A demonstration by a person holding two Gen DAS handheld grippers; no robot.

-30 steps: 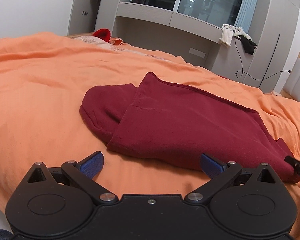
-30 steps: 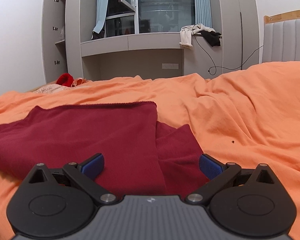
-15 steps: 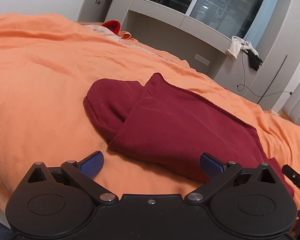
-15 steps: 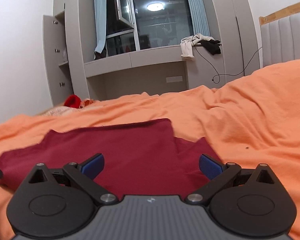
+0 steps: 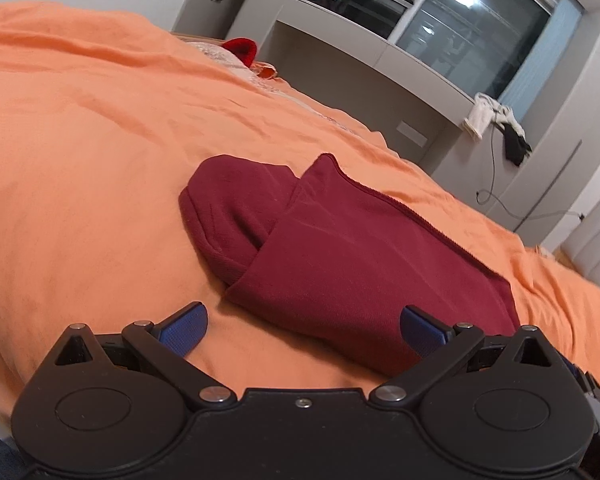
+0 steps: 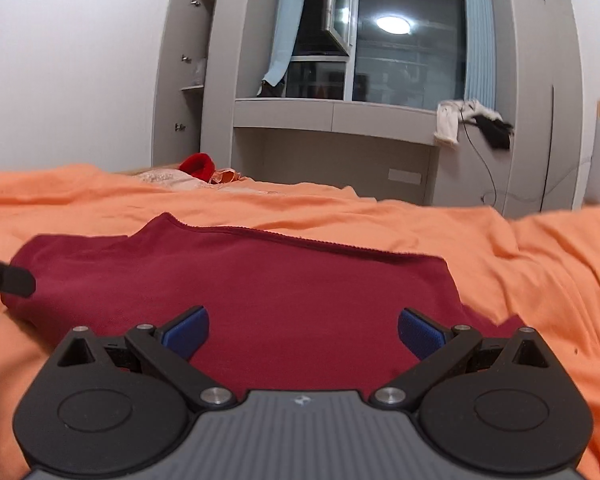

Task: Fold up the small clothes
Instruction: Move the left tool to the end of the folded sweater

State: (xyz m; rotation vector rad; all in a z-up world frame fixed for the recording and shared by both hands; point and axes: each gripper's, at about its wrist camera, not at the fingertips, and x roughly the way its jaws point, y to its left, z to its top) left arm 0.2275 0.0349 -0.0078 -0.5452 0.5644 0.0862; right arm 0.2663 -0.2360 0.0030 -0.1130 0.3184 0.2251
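Note:
A dark red garment (image 5: 340, 248) lies folded on the orange bed sheet (image 5: 80, 140), with a rounded part sticking out at its left end. It also shows in the right wrist view (image 6: 260, 288). My left gripper (image 5: 302, 330) is open and empty, just before the garment's near left edge. My right gripper (image 6: 303, 330) is open and empty, over the garment's near right part. A tip of the left gripper (image 6: 8, 278) shows at the left edge of the right wrist view.
A red item (image 6: 198, 165) and pale clothes lie at the far side of the bed. Grey cabinets and a window ledge (image 6: 332, 114) stand behind, with white and black clothes (image 6: 472, 122) hanging. A padded headboard (image 5: 596, 240) is at the right.
Both grippers have tilted and shifted; the right one has swung left, so the garment now fills its view. The garment lies as before. Both grippers stay open.

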